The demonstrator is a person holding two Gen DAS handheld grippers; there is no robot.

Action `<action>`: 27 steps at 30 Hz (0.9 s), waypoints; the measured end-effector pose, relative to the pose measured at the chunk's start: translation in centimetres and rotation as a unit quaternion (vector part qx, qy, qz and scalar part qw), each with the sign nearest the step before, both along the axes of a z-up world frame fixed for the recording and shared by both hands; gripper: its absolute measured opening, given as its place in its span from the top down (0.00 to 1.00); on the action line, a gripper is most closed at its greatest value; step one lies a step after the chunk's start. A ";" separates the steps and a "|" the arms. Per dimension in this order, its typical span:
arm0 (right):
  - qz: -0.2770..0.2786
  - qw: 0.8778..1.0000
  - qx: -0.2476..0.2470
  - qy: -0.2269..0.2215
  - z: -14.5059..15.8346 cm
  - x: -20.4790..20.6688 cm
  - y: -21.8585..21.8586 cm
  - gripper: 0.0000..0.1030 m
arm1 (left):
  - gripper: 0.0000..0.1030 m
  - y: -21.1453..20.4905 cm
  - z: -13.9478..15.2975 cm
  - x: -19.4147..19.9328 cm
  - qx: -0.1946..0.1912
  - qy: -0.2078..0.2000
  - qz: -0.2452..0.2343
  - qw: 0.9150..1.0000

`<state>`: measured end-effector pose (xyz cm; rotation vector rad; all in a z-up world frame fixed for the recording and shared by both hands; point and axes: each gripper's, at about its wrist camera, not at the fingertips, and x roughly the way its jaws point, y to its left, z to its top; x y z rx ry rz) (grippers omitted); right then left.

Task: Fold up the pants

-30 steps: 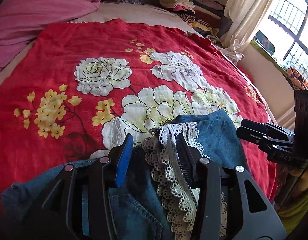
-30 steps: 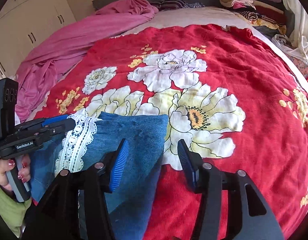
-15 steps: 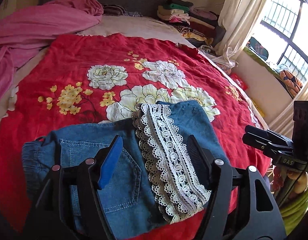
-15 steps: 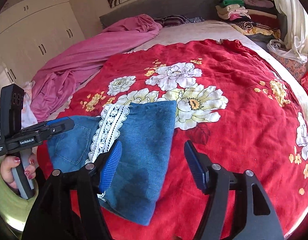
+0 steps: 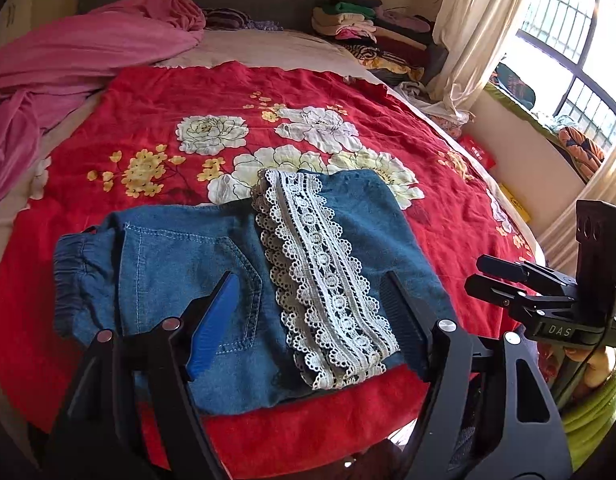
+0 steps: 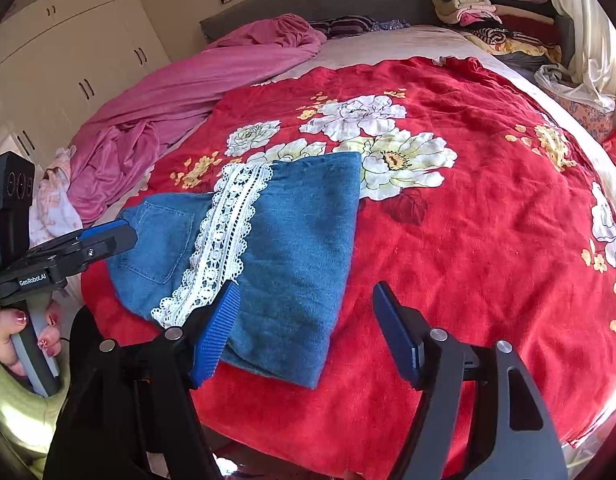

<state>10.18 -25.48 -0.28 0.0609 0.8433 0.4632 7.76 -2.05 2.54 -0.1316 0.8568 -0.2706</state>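
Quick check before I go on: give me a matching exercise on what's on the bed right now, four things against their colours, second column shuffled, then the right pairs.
Things:
1. pants
2. lace trim
3. bedspread
4. crumpled sheet

Colours:
A. pink
B. blue denim
C. red with white flowers
D. white

Pairs: 1-B, 2-D, 3-C, 4-A

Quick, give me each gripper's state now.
Left gripper: open, just opened, holding nothing; folded blue denim pants with white lace trim lie beneath.
Right gripper: open, just opened, empty.
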 end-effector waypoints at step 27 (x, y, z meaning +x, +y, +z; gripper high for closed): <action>-0.011 0.998 0.011 0.059 -4.6 0.4 0.4 0.34 | 0.74 -1.8 -7.7 -0.3 -0.078 0.114 -0.018 0.990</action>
